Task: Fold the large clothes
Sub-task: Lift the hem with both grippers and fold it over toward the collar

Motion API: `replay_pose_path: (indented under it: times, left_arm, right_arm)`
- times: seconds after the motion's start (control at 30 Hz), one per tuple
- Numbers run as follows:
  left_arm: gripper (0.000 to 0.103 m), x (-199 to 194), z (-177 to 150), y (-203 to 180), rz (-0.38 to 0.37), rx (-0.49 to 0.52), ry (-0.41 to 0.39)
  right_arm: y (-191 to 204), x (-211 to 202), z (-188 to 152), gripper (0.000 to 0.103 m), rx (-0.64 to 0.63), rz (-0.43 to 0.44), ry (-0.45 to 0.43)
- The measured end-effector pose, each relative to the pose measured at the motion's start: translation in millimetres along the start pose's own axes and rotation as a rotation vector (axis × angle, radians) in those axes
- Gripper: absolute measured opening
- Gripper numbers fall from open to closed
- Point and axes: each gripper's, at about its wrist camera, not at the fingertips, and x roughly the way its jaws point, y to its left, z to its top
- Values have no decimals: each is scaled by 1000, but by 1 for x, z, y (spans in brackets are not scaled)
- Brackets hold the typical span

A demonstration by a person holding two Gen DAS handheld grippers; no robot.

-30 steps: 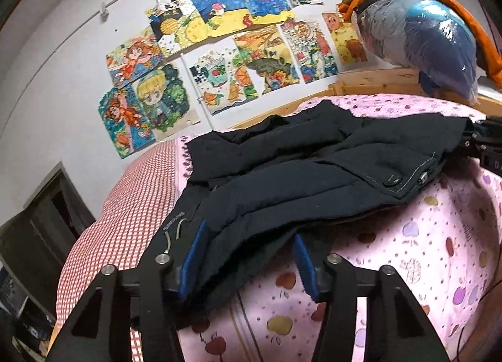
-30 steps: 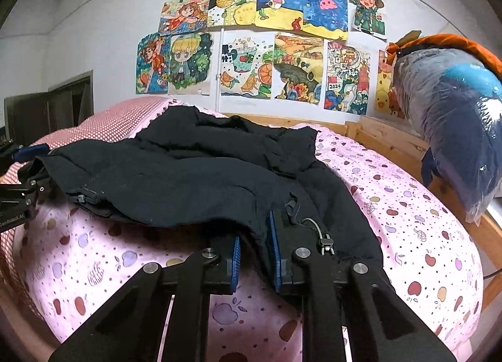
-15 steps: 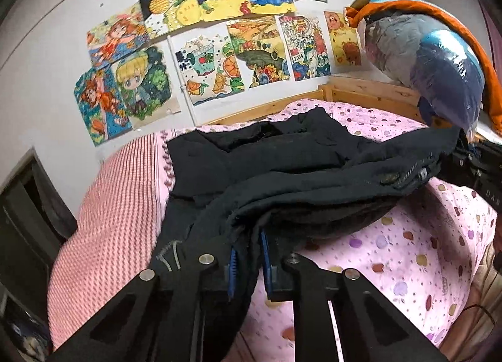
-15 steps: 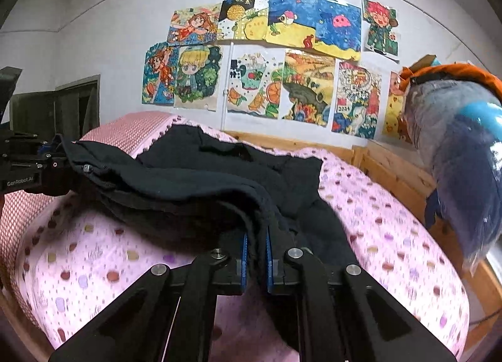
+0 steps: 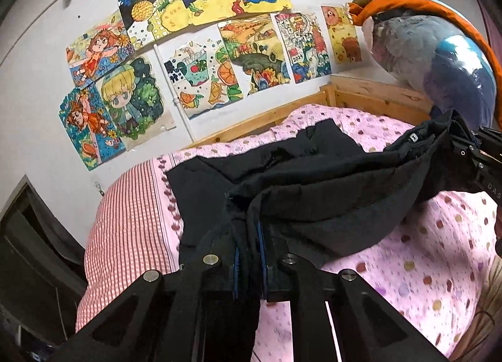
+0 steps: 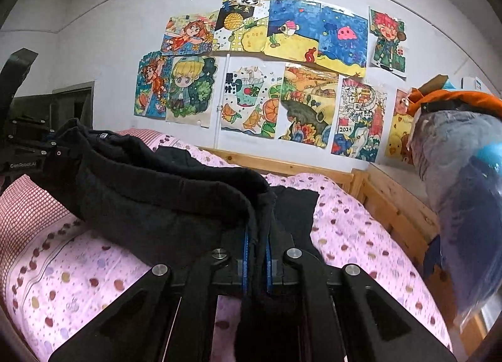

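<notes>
A pink polka-dot bedsheet (image 5: 439,255) covers the light wooden bed frame (image 6: 392,202), with a red-and-white checked pillow (image 5: 131,220) at one end. Colourful children's drawings (image 6: 282,79) paper the white wall (image 6: 109,32), and a plastic-wrapped blue and grey bundle (image 6: 464,189) rests beside the bed.

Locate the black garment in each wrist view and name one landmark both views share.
Left wrist: black garment spans centre to right edge, pinched in the left gripper at bottom centre.
Right wrist: it runs from left edge to centre, pinched in the right gripper.
Shared landmark: the blond-haired cartoon drawing on the wall.
</notes>
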Motion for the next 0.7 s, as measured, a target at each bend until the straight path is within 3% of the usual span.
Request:
replay_pose_path:
  times: [0.3,0.7]
  left_arm:
    - [9,27,24,13,8,-37,-72]
    - [8,67,51,23,109,-72,-165]
  right_arm:
    - [-13,44,31,7,-15,20,7]
    - [-14,104,51,7,-16,-16,-85]
